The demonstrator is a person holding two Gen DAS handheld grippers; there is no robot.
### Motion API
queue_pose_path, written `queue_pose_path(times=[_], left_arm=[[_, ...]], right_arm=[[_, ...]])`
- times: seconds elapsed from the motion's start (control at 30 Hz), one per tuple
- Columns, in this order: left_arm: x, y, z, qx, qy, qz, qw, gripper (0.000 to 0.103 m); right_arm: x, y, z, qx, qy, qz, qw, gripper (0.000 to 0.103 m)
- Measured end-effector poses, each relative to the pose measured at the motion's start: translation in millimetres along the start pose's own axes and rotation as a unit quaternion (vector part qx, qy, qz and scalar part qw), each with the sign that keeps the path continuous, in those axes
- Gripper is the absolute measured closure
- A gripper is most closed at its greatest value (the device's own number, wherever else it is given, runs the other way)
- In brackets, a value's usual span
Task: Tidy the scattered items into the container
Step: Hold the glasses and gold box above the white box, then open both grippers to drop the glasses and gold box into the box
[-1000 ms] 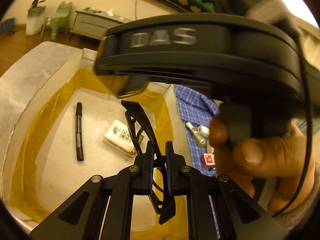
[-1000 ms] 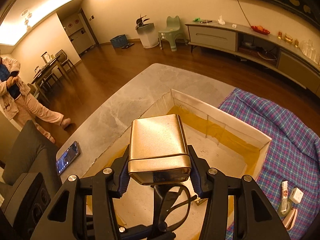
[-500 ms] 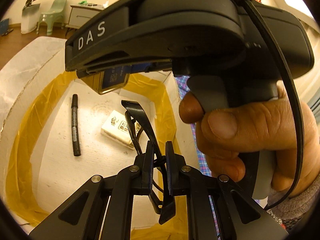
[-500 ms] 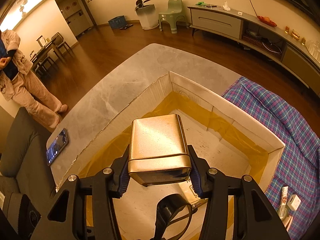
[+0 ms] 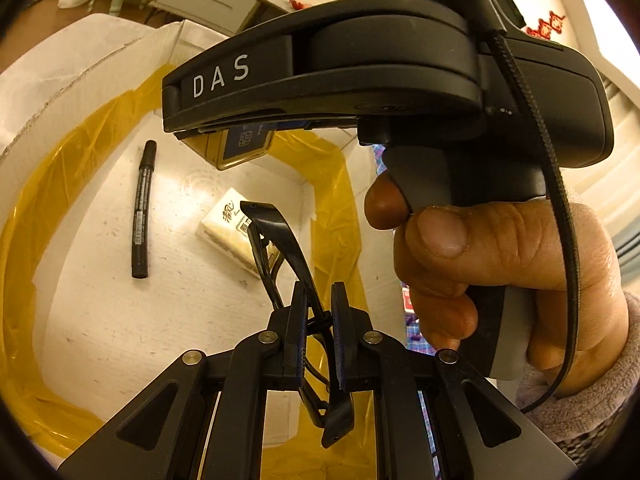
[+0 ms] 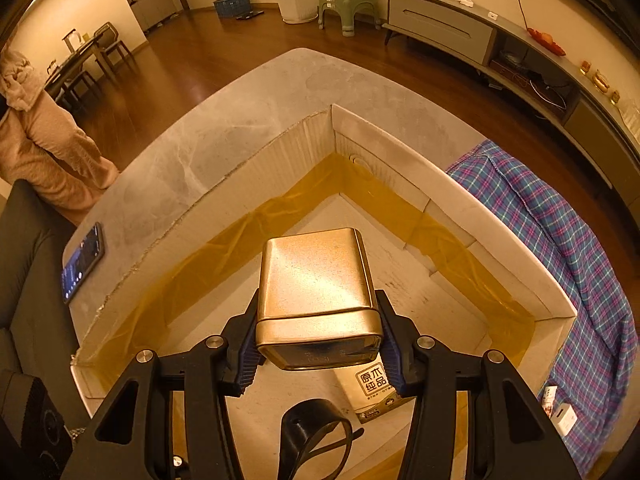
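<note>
gold tin (image 6: 316, 292) clamped between right gripper (image 6: 318, 344) fingers (image 6: 390, 354).

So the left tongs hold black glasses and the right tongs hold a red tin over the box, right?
Nearly: the tin is gold, not red, as the right wrist view shows. The left tongs do hold black glasses, and the right tongs hold it over the box.

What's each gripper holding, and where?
Left gripper pinches black glasses at the frame, near the hinge. Right gripper clamps a gold tin by its two sides, near the lid end.
</note>
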State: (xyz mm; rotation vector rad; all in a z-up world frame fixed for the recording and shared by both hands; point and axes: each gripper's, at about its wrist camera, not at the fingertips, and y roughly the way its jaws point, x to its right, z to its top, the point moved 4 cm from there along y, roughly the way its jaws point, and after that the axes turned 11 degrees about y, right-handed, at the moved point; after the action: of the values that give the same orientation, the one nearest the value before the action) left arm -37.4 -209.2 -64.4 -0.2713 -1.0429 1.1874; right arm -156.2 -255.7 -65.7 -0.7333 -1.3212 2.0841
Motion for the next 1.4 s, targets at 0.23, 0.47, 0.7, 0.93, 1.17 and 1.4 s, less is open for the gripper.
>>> queue_pose_path(times=[0.23, 0.47, 0.7, 0.93, 1.17, 1.4], left_arm=[[-19.5, -3.8, -3.4, -0.004, -0.068, -0.007, 0.9977, 0.073], [-23.0, -16.6, 0.0, 0.007, -0.079, -0.016, 0.9967, 0.072], [-14.2, -15.5, 4.0, 0.019, -0.072, -0.008, 0.9972, 0.072], [-29.4, -22.5, 20.5, 0.043, -0.005, 0.097, 0.9944, 0.071], [-14.3, -26.7, 21.5, 0.059, 0.059, 0.148, 0.9855, 0.070], [5.8, -38.2, 18.6, 0.083, 0.108, 0.193, 0.9717, 0.070]], right_arm=[[7.7, 5.2, 3.7, 0.002, 0.015, -0.014, 1.000, 0.050], [14.1, 1.1, 1.4, 0.008, 0.031, -0.011, 0.999, 0.050], [19.7, -9.4, -7.1, 0.015, 0.040, 0.001, 0.999, 0.050], [32.9, -38.7, -25.2, 0.051, 0.055, 0.029, 0.997, 0.050], [36.5, -78.3, -67.4, 0.116, 0.045, 0.060, 0.990, 0.046], [35.6, -118.0, -116.7, 0.173, 0.028, 0.104, 0.979, 0.044]])
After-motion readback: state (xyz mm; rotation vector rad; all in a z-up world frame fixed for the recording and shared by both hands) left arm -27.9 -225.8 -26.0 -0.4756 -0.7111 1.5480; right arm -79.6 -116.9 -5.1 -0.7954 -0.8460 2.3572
